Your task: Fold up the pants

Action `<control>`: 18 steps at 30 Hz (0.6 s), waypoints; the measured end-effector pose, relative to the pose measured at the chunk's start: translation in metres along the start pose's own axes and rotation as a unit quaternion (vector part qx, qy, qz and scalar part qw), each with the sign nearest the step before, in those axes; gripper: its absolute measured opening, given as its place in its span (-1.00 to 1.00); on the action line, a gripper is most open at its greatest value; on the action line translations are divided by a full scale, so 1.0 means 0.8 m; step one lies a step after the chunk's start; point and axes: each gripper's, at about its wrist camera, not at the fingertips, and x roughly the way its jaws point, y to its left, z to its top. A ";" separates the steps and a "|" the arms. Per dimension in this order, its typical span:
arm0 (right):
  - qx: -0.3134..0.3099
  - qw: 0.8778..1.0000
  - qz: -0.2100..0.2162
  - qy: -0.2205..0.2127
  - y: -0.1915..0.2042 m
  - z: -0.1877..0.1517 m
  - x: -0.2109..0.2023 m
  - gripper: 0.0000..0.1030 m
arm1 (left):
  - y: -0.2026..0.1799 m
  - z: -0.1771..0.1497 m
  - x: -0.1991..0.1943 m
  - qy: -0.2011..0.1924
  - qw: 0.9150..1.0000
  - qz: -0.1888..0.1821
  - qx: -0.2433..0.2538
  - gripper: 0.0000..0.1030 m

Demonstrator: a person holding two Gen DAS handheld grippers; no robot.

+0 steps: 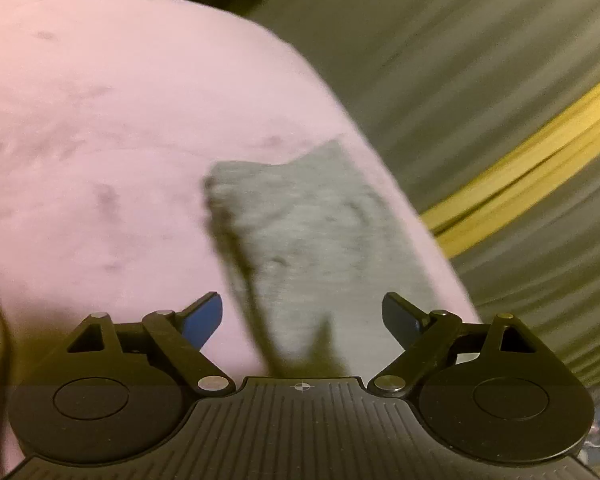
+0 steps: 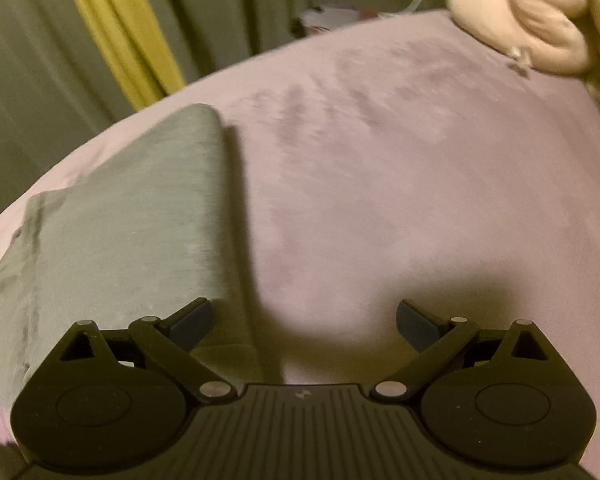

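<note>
Grey pants (image 1: 312, 232) lie on a pink blanket (image 1: 100, 140) near its right edge, blurred in the left wrist view. My left gripper (image 1: 302, 316) is open and empty, just above the near end of the pants. In the right wrist view the pants (image 2: 128, 216) lie folded flat at the left, on the pink blanket (image 2: 400, 184). My right gripper (image 2: 304, 322) is open and empty, over bare blanket beside the pants' right edge; its left finger (image 2: 192, 322) overlaps the near corner of the fabric.
Olive-grey curtains with a yellow stripe (image 1: 532, 168) hang beyond the blanket's edge, also in the right wrist view (image 2: 116, 28). A peach plush bundle (image 2: 520, 20) sits at the far right corner of the blanket.
</note>
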 end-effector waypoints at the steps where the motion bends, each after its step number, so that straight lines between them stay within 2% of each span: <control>1: -0.006 1.000 0.003 0.001 0.002 0.000 0.001 0.92 | 0.009 0.001 0.006 0.013 1.000 -0.004 -0.021 0.74; 3: -0.013 1.000 -0.005 0.006 0.005 0.001 0.005 0.92 | 0.021 0.002 0.015 0.029 0.998 -0.029 -0.053 0.67; 6: 0.003 1.000 -0.004 0.015 0.000 0.004 0.009 0.92 | 0.028 0.006 0.030 0.033 0.997 -0.035 -0.061 0.64; 12: 0.018 1.000 -0.004 0.022 -0.002 0.002 0.010 0.92 | 0.047 0.025 0.069 0.036 0.991 -0.078 -0.100 0.64; 16: 0.016 0.999 -0.011 0.028 0.001 0.002 0.013 0.92 | 0.037 0.033 0.104 0.037 0.989 -0.080 -0.118 0.62; 18: 0.018 0.999 -0.013 0.031 0.001 0.002 0.015 0.92 | 0.034 0.034 0.108 0.025 0.990 -0.075 -0.113 0.31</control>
